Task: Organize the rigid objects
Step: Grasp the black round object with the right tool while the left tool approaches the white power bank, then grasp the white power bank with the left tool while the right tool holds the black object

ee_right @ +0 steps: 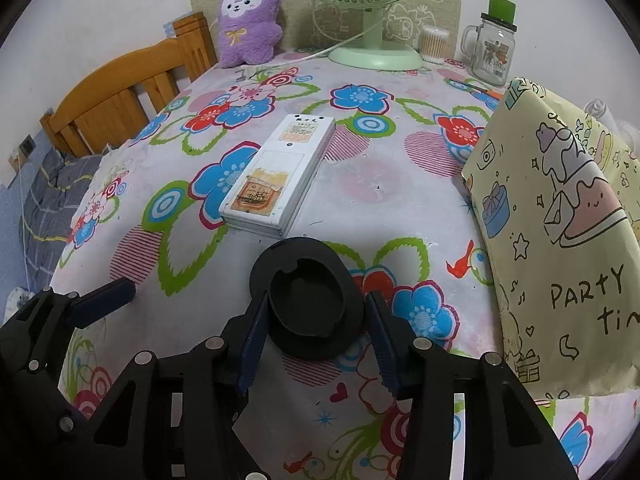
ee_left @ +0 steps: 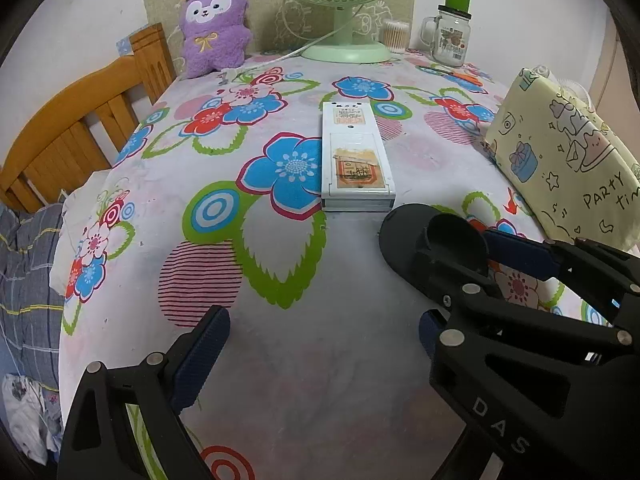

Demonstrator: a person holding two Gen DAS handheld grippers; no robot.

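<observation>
We have the right tool (ee_right: 316, 320) clamped on the black round holder (ee_right: 308, 300) just above the counter (ee_right: 380, 192), near the white remote (ee_right: 280, 176), while the left tool (ee_left: 320, 344) hangs apart and empty; its curved wall could twist out between the pads.

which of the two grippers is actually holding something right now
The right gripper: its blue pads sit against both sides of the black round holder. The left gripper is open, with only tablecloth between its fingers.
</observation>
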